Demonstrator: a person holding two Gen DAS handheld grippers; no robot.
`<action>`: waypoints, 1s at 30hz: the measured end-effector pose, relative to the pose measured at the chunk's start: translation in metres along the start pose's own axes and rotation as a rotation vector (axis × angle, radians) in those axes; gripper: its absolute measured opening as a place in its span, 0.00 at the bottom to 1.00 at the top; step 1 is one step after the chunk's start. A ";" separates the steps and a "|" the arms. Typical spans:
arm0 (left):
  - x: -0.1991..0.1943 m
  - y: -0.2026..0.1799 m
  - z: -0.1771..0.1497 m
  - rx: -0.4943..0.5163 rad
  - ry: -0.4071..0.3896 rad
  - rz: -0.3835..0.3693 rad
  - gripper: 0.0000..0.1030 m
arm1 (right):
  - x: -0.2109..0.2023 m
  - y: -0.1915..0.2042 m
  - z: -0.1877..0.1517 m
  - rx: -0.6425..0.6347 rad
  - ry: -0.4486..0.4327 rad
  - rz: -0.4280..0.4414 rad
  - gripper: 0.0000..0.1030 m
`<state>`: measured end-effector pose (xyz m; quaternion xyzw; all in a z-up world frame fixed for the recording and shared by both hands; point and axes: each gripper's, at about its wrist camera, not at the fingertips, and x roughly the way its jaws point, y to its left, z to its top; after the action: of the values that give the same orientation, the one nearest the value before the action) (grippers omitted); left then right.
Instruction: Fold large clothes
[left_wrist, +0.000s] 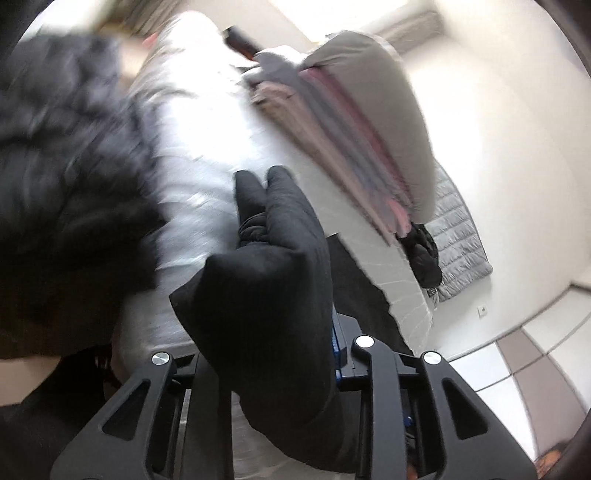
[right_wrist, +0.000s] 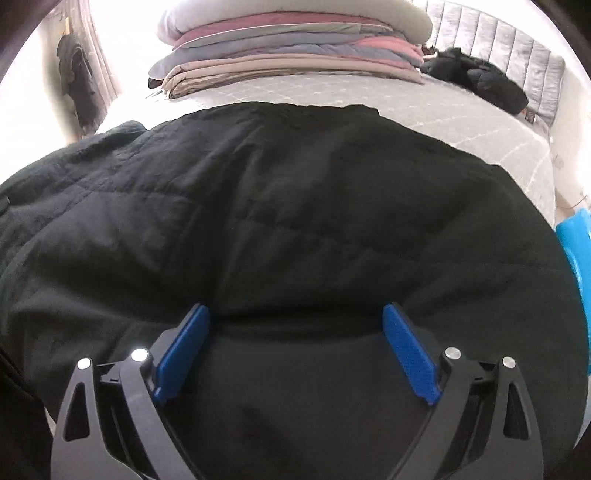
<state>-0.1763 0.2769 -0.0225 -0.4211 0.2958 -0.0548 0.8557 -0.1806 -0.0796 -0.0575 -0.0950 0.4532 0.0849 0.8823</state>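
A big black jacket (right_wrist: 280, 206) is spread flat on the grey bed (right_wrist: 461, 122). The right gripper (right_wrist: 295, 350) is held wide apart, its blue fingers (right_wrist: 410, 354) resting on the jacket's near edge with nothing pinched. In the blurry left view, the left gripper (left_wrist: 295, 347) is clenched on a black sleeve of the jacket (left_wrist: 273, 266), which is lifted up. A stack of folded blankets (right_wrist: 291, 48) is seen at the far side of the bed, with another dark garment (right_wrist: 476, 77) just beside it.
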 end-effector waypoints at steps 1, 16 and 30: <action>-0.002 -0.013 0.001 0.032 -0.008 -0.007 0.22 | -0.001 -0.002 -0.002 0.001 -0.006 0.000 0.88; 0.099 -0.301 -0.164 0.732 0.178 -0.189 0.22 | -0.044 -0.185 -0.015 0.857 -0.054 1.012 0.91; 0.159 -0.321 -0.310 1.129 0.482 -0.114 0.58 | 0.010 -0.261 -0.004 0.793 0.258 0.999 0.93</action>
<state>-0.1679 -0.1960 0.0003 0.1063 0.3832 -0.3421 0.8514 -0.1163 -0.3324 -0.0441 0.4504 0.5422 0.2990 0.6432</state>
